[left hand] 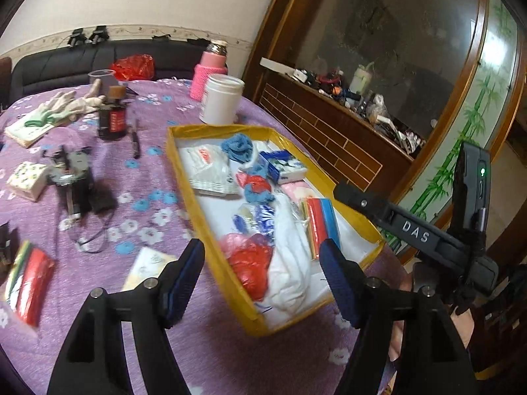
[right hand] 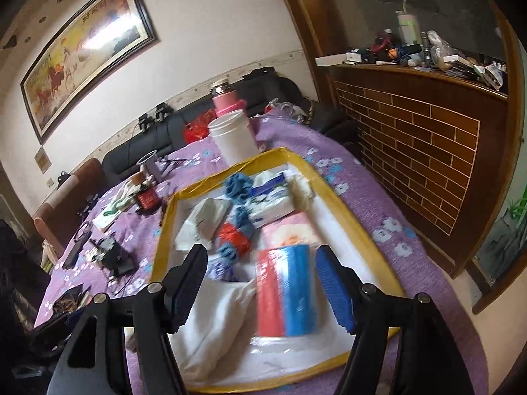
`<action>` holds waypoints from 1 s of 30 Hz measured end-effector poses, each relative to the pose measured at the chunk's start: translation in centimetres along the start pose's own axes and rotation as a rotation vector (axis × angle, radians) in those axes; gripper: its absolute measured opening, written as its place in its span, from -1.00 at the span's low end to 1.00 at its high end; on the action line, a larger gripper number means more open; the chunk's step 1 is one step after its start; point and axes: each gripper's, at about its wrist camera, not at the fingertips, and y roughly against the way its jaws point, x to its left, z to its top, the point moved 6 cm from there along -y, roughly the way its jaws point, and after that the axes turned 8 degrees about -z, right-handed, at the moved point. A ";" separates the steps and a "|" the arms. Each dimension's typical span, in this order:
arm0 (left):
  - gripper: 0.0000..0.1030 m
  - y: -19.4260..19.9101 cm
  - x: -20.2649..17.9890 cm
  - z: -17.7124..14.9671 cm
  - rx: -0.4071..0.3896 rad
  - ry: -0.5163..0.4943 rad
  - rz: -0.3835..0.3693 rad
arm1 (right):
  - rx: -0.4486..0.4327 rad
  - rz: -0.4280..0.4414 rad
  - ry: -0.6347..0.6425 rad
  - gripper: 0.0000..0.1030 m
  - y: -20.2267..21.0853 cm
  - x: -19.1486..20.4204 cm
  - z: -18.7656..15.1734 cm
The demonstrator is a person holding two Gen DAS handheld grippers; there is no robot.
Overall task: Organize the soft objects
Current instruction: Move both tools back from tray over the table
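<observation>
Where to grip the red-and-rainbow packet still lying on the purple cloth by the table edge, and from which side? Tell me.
Take the red-and-rainbow packet across its short width, near the middle, coming from above with the left hand-held gripper. It lies flat and long on the purple cloth, so its narrow sides likely fit the open jaws best.

Both the left claw (left hand: 263, 283) and the right claw (right hand: 263, 291) stand spread wide, tilted downward, gripping nothing.

We read only "DAS", white caps, on the black bar of the right gripper (left hand: 415, 230), off to the right of the left gripper (left hand: 263, 279). Bottle label, packet print and painting script are too blurred to read.
</observation>
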 end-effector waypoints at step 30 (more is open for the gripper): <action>0.39 16.6 19.6 -6.7 -0.218 0.274 0.277 | 0.247 0.223 0.242 0.41 0.3 15.7 -9.7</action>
